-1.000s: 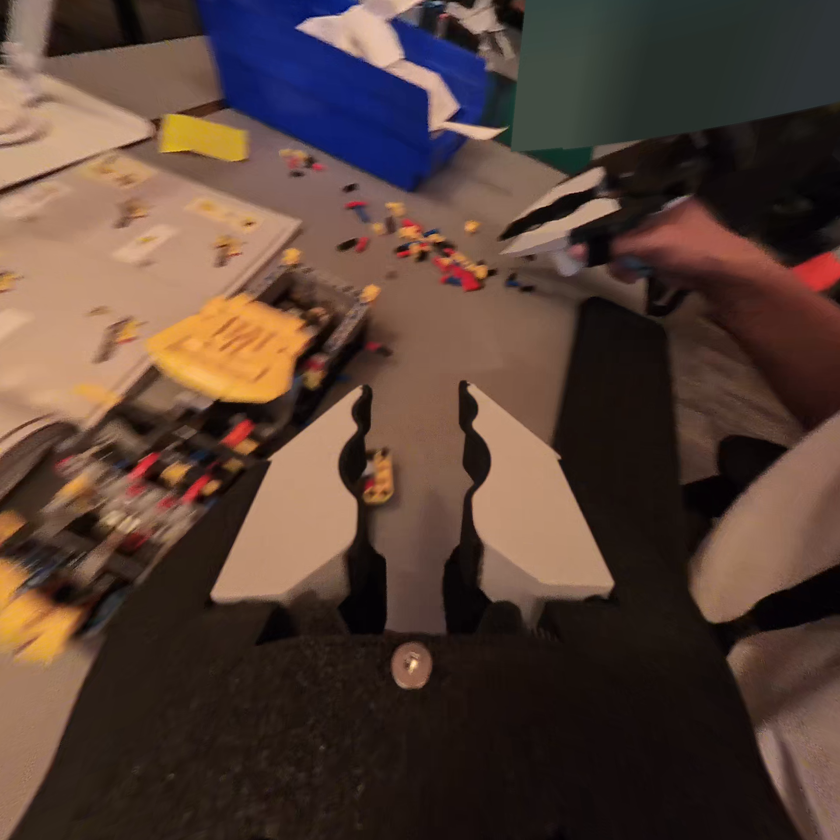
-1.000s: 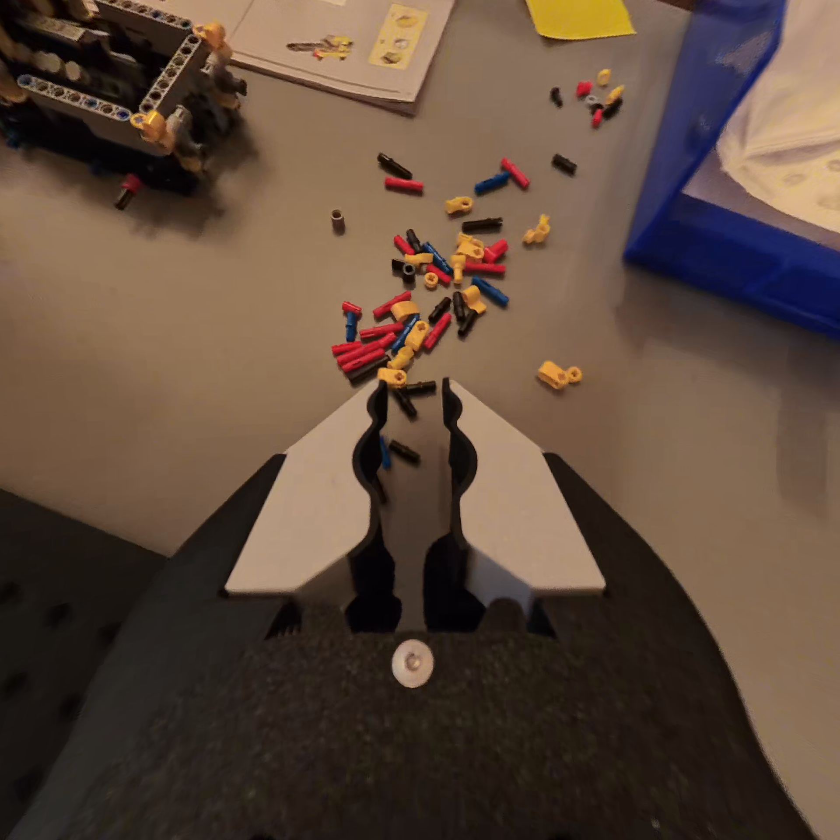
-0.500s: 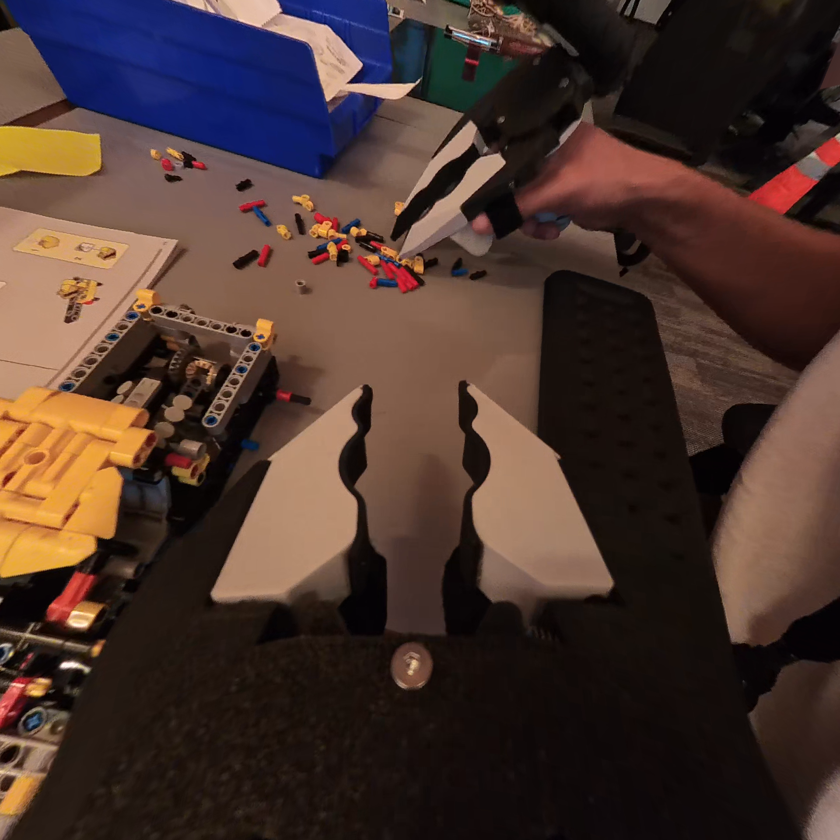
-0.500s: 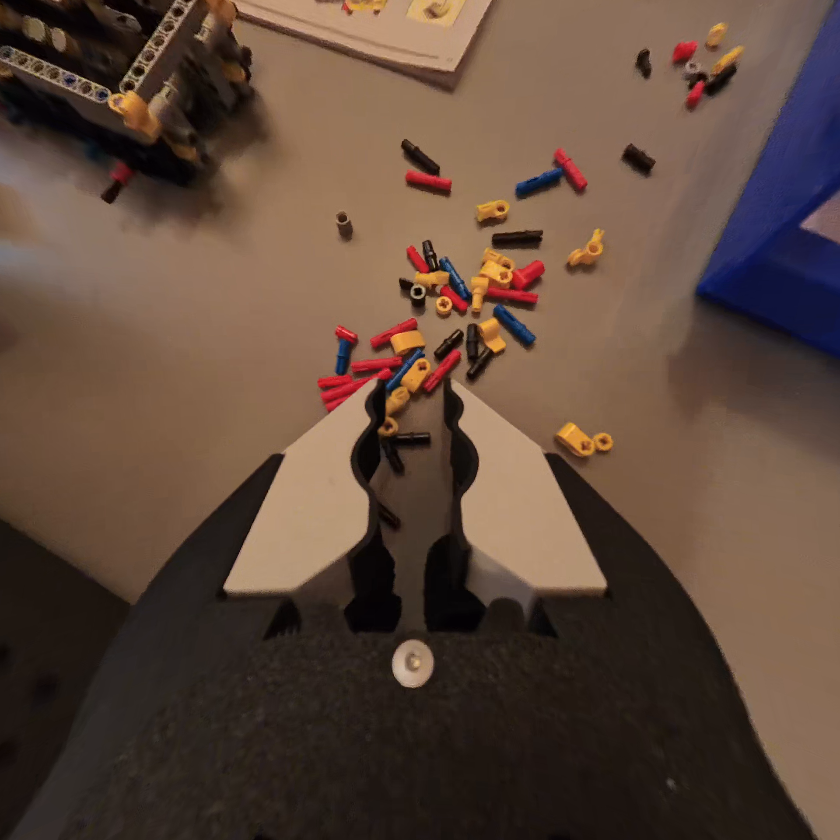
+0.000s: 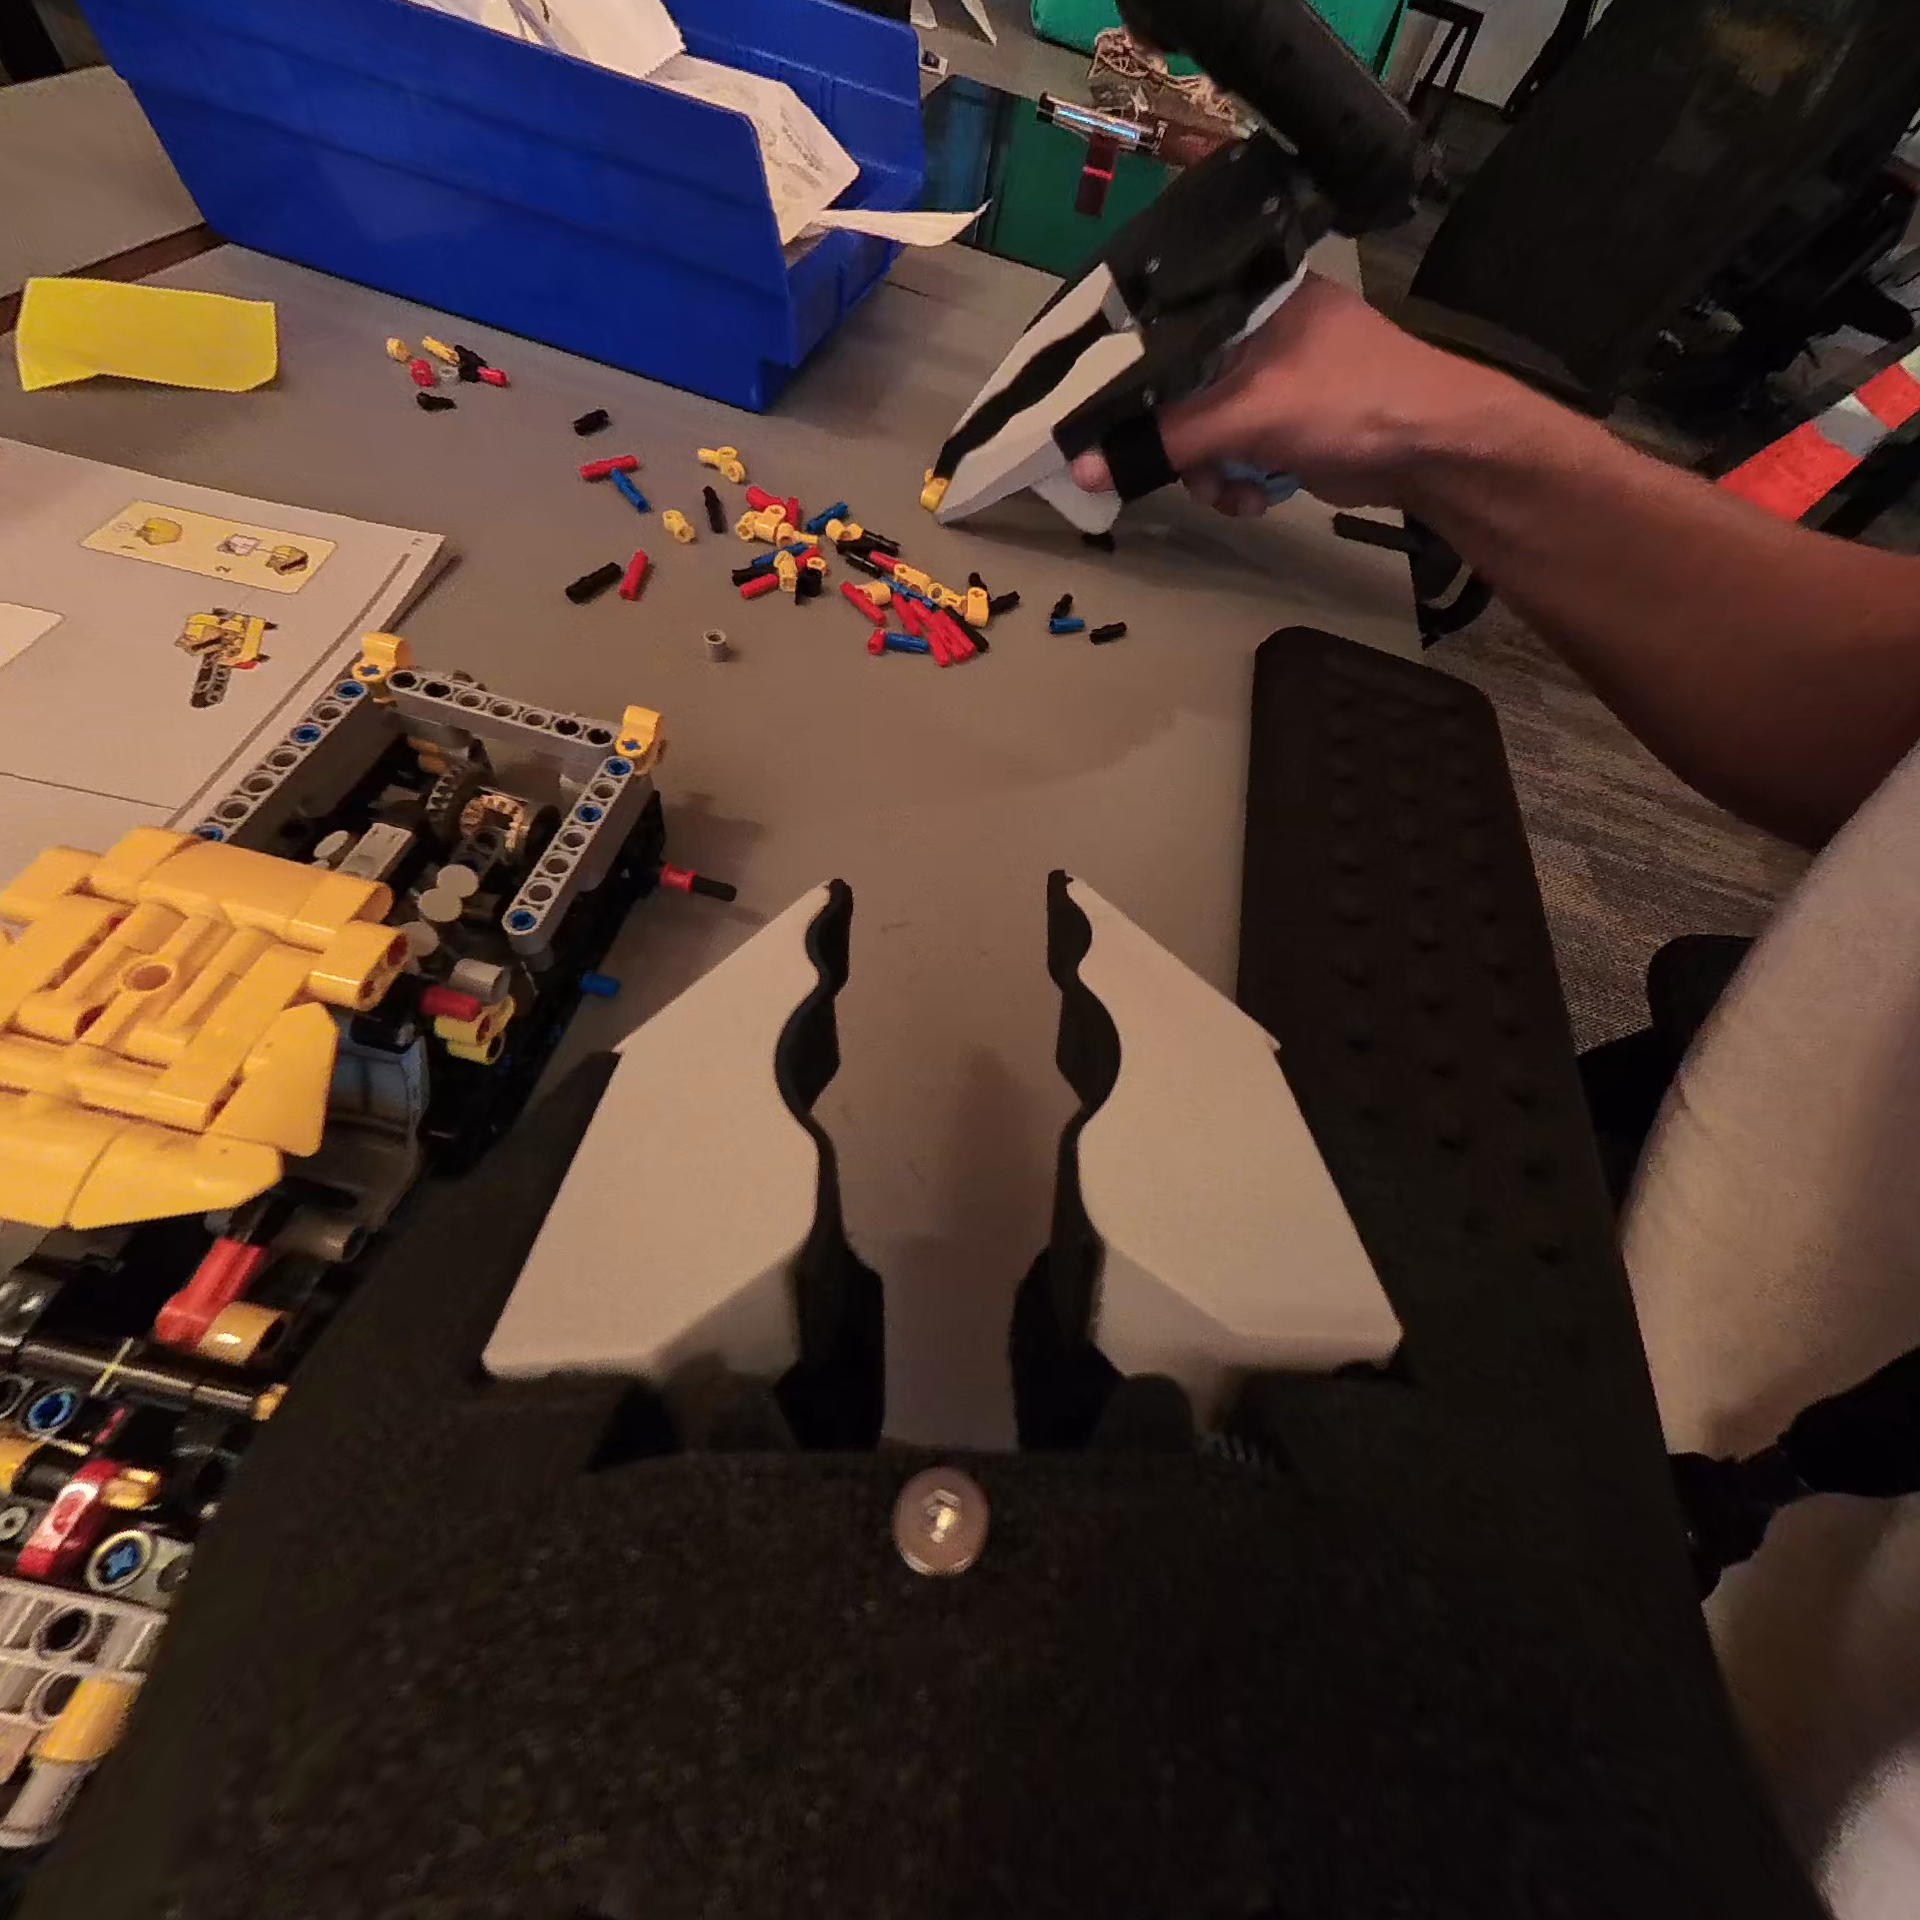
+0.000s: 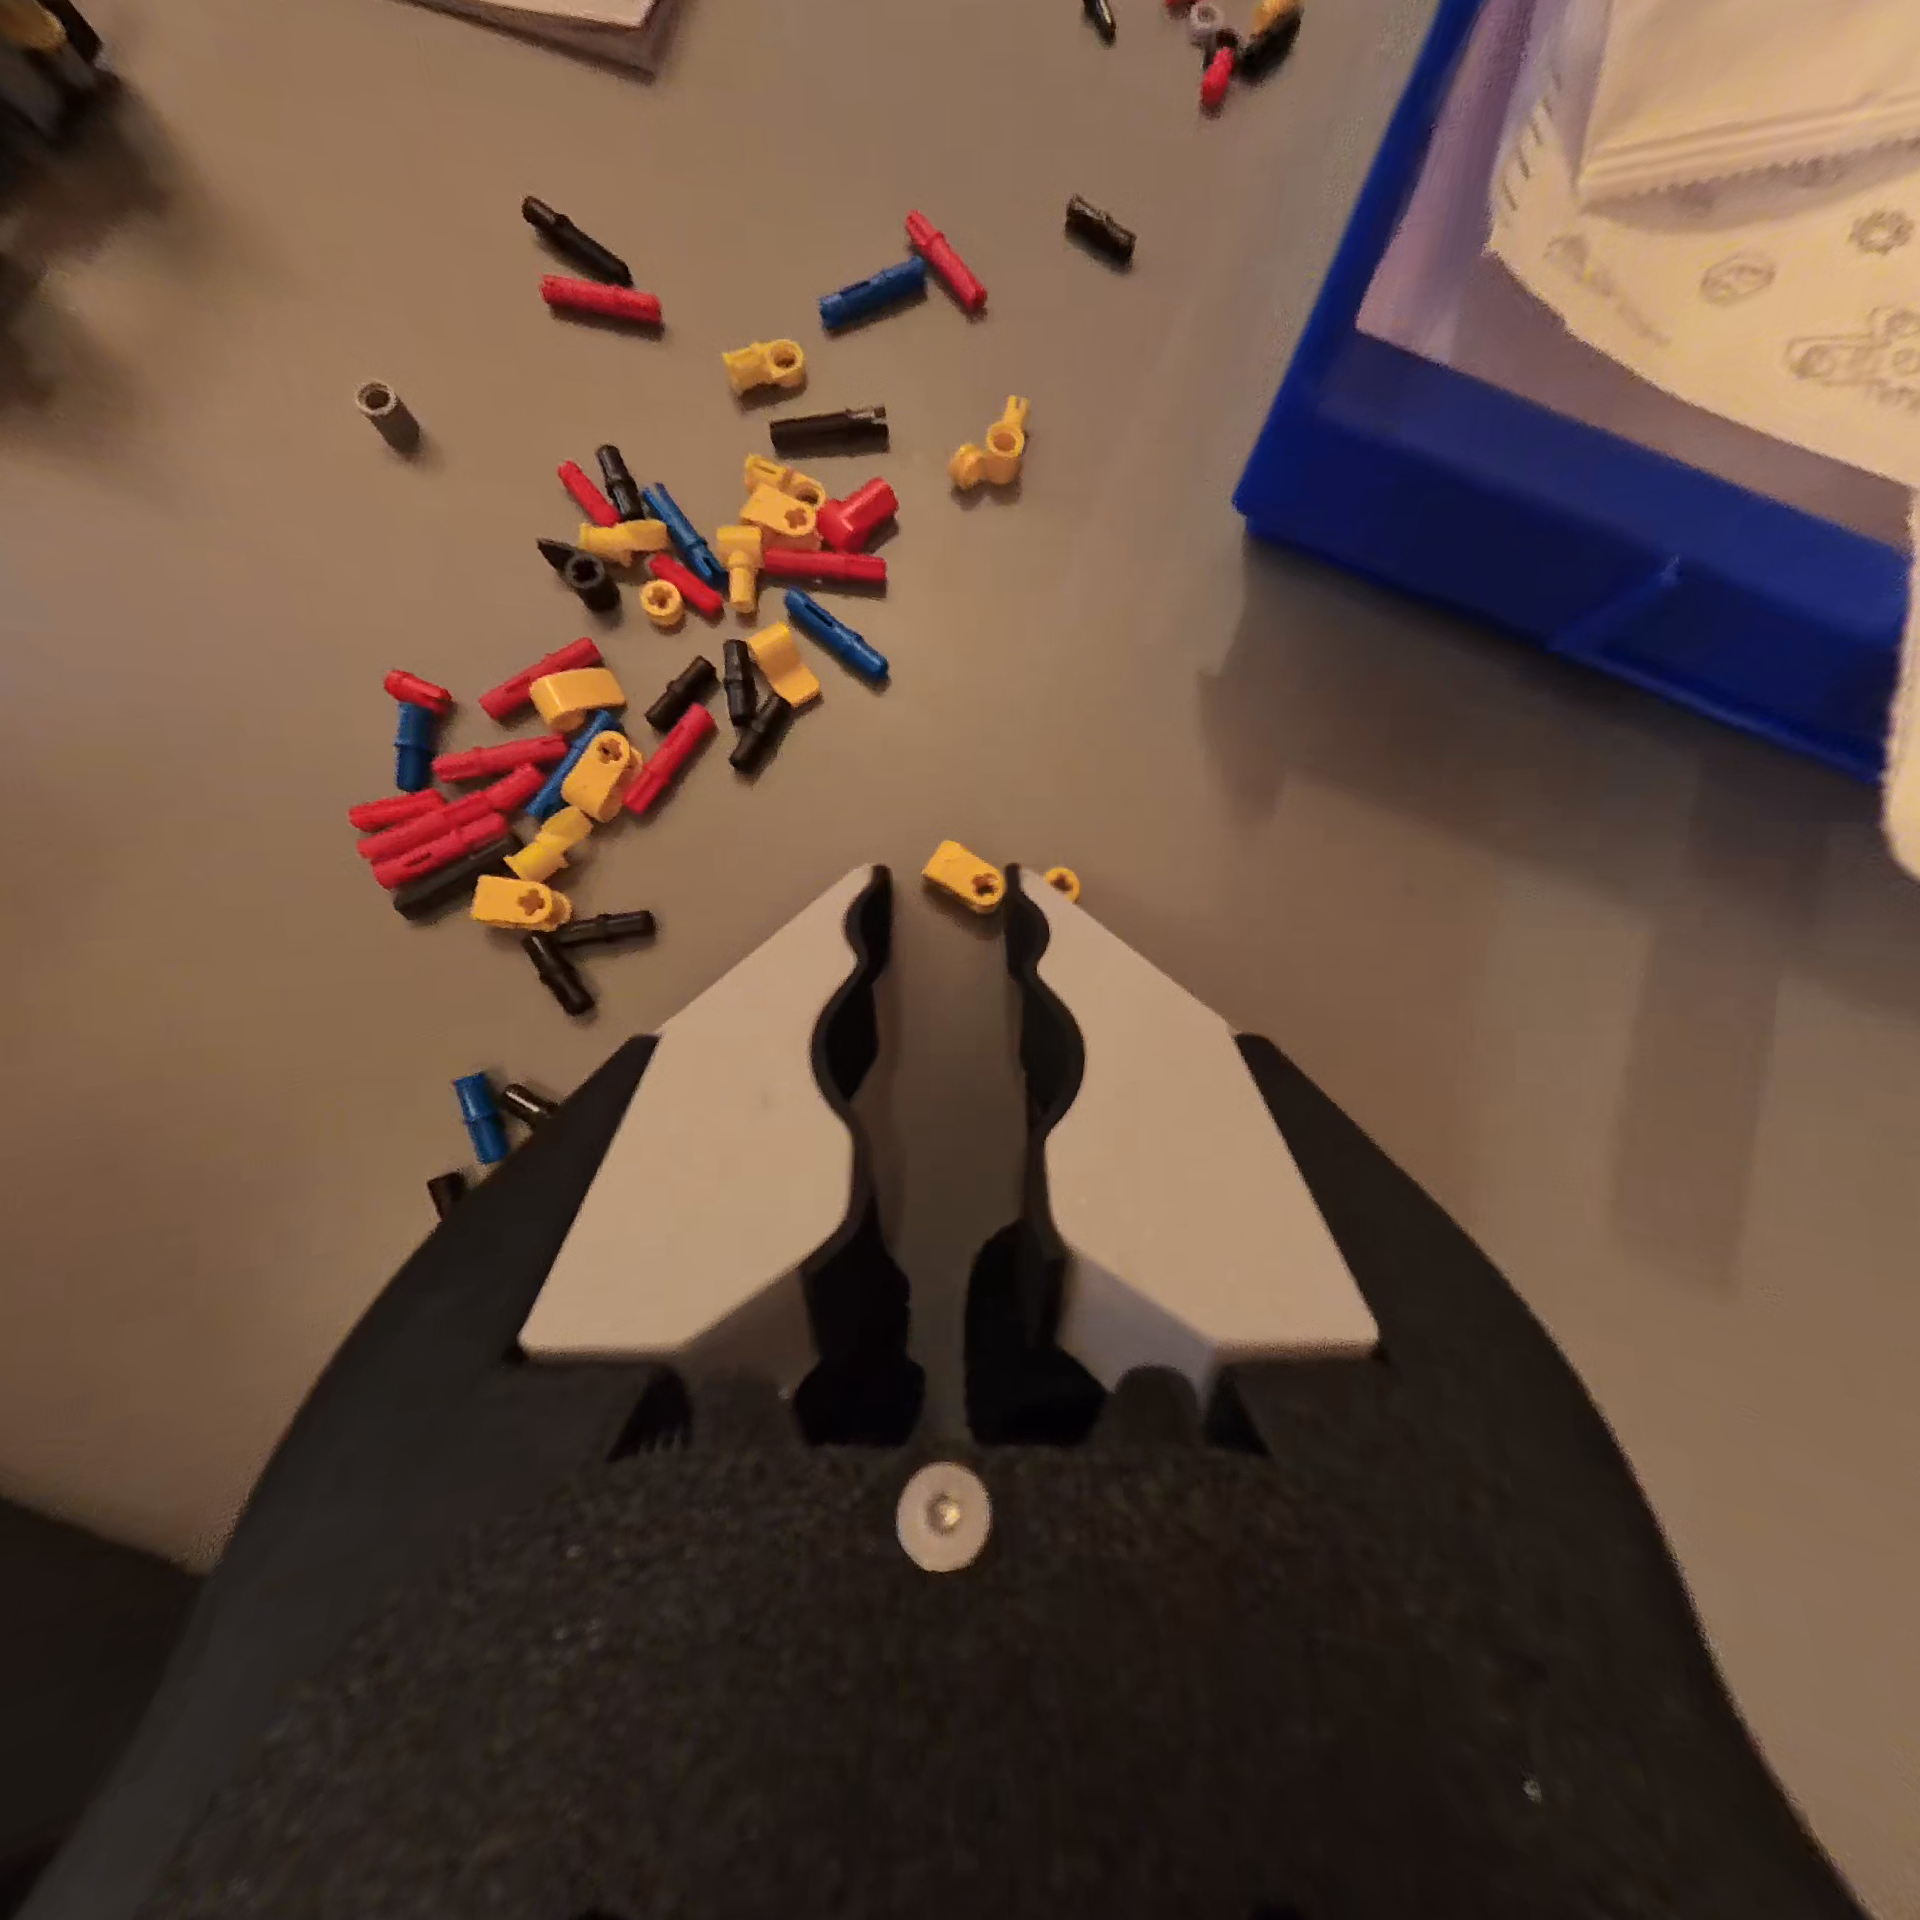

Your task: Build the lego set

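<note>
Yellow panels (image 5: 156, 997) are seen already mounted on a partly built lego model (image 5: 343, 935), which stands on the grey table (image 5: 935, 769) at the left of the left wrist view; a grey beam frame (image 5: 499, 790) with gears inside remains uncovered at its far end. An open instruction booklet (image 5: 208, 582) lies just beyond the model. Much work is judged to be left, since a scatter of loose pins and connectors (image 6: 644, 644) in red, blue, black and yellow is not yet fitted.

The left gripper (image 5: 945, 894) is held wide apart and empty above bare table, near the model's right side. The right gripper (image 6: 945, 883) is set at a narrower gap, with a small yellow connector (image 6: 964, 878) lying at the tips, touching or nearly touching the right fingertip; a second yellow bit (image 6: 1062, 883) sits just outside that finger. Whether the connector is actually pinched cannot be told; a pick-up is judged to be in hand.

Only the left wrist view shows the model, the booklet, a yellow paper scrap (image 5: 145, 332), the hand (image 5: 1330, 405) holding the right gripper, and a black perforated pad (image 5: 1392, 935). Only the right wrist view shows the connector's cross-shaped hole and the individual pieces clearly. A blue bin (image 6: 1579, 520) with paper bags inside appears in both.
</note>
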Demonstrator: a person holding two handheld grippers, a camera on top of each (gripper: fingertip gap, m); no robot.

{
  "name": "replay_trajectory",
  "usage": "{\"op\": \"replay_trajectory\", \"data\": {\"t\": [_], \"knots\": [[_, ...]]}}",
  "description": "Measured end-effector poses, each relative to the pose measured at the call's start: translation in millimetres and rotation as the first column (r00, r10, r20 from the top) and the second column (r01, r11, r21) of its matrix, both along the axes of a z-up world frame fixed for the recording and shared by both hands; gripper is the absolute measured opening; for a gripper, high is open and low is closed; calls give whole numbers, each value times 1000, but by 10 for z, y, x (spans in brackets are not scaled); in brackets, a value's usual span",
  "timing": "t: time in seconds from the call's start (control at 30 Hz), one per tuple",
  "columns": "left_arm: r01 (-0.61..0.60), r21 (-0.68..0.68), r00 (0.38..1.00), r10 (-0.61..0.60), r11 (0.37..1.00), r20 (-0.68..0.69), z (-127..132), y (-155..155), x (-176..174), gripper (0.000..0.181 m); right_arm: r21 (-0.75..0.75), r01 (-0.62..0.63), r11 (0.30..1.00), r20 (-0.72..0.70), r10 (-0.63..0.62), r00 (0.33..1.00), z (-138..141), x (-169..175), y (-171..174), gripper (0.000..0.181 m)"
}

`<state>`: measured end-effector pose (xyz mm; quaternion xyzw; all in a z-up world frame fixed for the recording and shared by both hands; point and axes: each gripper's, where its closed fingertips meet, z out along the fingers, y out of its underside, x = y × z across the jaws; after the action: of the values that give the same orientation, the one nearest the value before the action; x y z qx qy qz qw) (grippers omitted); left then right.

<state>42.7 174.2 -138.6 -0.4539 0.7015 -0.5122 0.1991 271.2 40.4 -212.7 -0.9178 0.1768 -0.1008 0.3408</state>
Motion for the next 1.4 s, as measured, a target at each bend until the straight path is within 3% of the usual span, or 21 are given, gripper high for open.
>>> {"op": "replay_trajectory", "data": {"t": [0.03, 0.23, 0.3, 0.37, 0.5, 0.63, 0.73, 0.8, 1.0, 1.27, 1.4], "knots": [[-1, -1, 1000, 1, 1000, 0, 1, 2, 1, 38, -6, -5, 1000, 15, 5, 1000, 0, 2, 5, 9], [-16, 4, 1000, 16, 1000, 4, 12, 71, -10, 38, 25, -54, 998, 71, 52, 996, 173, -126, 146, 9], [-41, 22, 999, 41, 999, 13, 23, 171, -26, 38, 108, -178, 978, 74, 171, 983, 398, -425, 388, 9], [-87, 41, 996, 86, 995, 27, 58, 341, -48, 37, 189, -392, 901, 39, 392, 919, 550, -1011, 719, 9], [-258, 22, 961, 255, 966, 104, 243, 943, -127, 32, 157, -670, 725, -17, 681, 732, 340, -1952, 1192, 9], [-509, 112, 858, 491, 854, 155, 166, 1864, -300, 30, 121, -764, 634, 16, 768, 640, 127, -2199, 1526, 9], [-614, 110, 787, 595, 782, 163, 159, 2230, -415, 29, 46, -796, 603, -29, 798, 603, 7, -2266, 1595, 9], [-631, 66, 770, 615, 773, 171, 192, 2263, -420, 28, 36, -806, 590, -26, 807, 590, -2, -2305, 1655, 9], [-556, 126, 828, 535, 821, 170, 91, 2091, -382, 28, 121, -796, 593, -109, 805, 583, -5, -2392, 1742, 10], [-501, 155, 861, 472, 851, 190, 77, 1935, -352, 28, 132, -797, 589, -64, 808, 586, -4, -2390, 1737, 9], [-406, 161, 907, 374, 900, 193, 70, 1706, -355, 28, 134, -762, 634, -8, 770, 638, 57, -2307, 1796, 9]]}}
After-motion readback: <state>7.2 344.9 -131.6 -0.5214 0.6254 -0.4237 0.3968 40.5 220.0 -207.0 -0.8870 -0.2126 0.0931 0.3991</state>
